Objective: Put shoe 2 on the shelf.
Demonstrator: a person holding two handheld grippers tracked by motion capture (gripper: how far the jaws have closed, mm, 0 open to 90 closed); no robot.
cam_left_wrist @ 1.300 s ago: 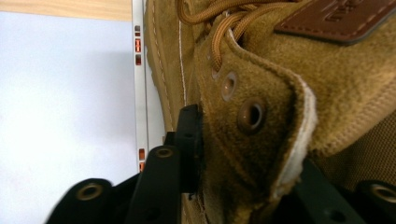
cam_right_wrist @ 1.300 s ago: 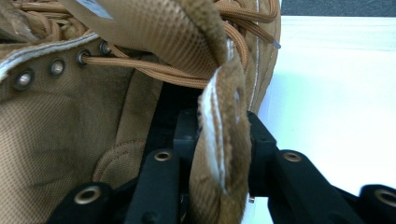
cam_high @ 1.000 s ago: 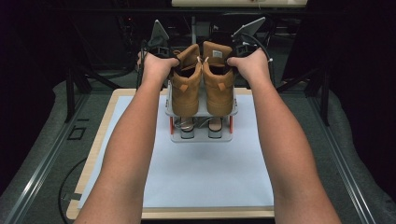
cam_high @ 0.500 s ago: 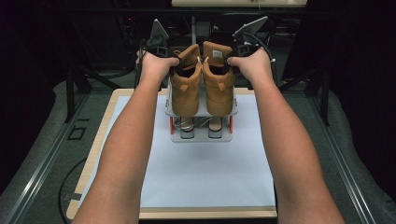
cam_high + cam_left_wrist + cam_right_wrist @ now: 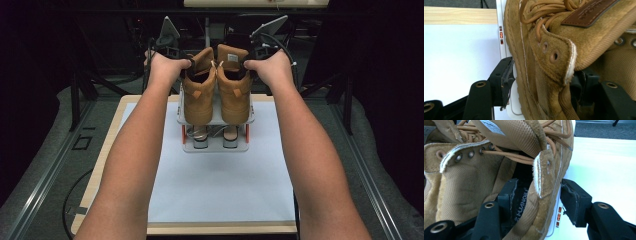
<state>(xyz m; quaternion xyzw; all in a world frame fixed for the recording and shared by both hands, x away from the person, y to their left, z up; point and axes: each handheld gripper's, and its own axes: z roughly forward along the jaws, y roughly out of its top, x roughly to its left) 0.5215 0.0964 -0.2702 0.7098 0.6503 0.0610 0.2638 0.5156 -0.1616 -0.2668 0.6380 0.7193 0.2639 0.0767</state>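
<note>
High view: boots (image 5: 216, 90) atop rack (image 5: 215, 145)

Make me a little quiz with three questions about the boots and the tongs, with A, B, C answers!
1. Where do the two boots stand?
A. on the white rack
B. on the floor
C. in a box

2. What colour are the boots?
A. black
B. tan
C. red

3. How do the left tongs stand at the left boot?
A. shut tight with nothing between them
B. one jaw outside, one inside the boot's collar, with a gap at the outer jaw
C. far off from the boot

Answers:
1 A, the high view shows both boots on top of the rack on the white mat.
2 B, the suede is tan in every view.
3 B, the left gripper view shows the boot's wall between the jaws; they have just been opening.
</note>
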